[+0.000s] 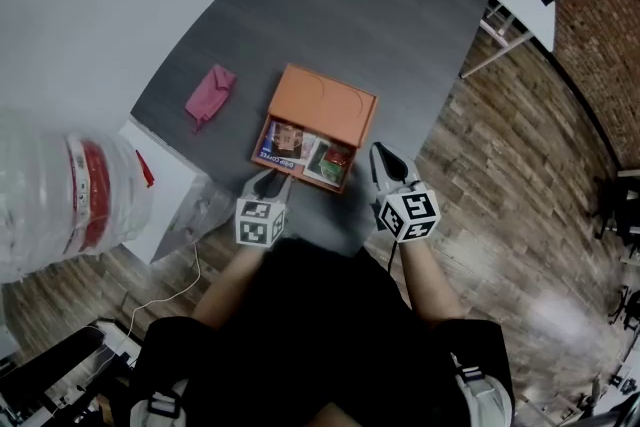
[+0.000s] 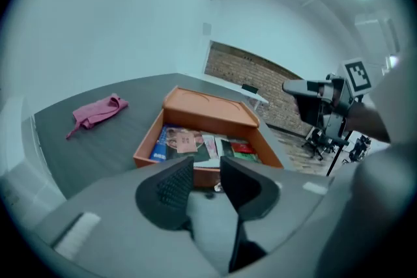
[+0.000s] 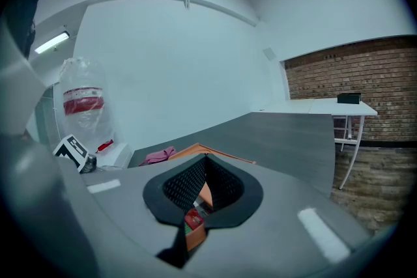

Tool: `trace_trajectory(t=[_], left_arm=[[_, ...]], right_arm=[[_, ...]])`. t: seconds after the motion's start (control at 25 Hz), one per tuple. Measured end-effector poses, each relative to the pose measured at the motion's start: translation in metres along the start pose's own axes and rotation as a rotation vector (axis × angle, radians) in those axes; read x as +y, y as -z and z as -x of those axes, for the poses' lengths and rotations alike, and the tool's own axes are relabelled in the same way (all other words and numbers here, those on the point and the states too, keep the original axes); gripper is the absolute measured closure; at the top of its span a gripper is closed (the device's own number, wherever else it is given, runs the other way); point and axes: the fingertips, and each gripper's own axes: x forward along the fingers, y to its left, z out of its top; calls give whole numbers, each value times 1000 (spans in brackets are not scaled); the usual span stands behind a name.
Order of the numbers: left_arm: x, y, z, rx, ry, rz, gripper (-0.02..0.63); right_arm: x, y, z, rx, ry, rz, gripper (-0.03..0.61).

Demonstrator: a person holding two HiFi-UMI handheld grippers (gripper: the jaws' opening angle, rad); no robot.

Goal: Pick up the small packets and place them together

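My left gripper (image 1: 268, 183) hung at near wall of orange box (image 1: 322, 105), jaws half apart, empty; right gripper (image 1: 386, 165) beside box, jaws together, empty; small packets (image 1: 305, 155) overlapped inside box; risk: pinching several, snagging wall.

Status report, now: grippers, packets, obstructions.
Left gripper jaws apart, empty, just short of the orange box. Right gripper shut, empty. Packets lie inside the box. Pink cloth off to the side.

You wear a black top (image 1: 320, 315); your grey left gripper (image 1: 269, 181) and right gripper (image 1: 381, 156) carry black-and-white marker cubes (image 1: 260, 221), black ribbed pads (image 2: 171, 187).
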Motion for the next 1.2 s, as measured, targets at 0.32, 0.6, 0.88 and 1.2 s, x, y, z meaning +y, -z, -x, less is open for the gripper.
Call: trace_trajectory(t=[0.32,0.6,0.88,1.2], left_arm=[[1,-23,5,-79,23,-47,491],[8,-15,14,-87,23,-13,492],[18,-19,21,-119,21,14,497],[20,-17,23,-118,42,25,499]], right_arm=[[74,16,-37,148,-226,32,575],[99,58,-88,365,-207,-107,570],[96,93,-111,547,-137,-132,555],[88,114,-124,679,-105,-219,440]])
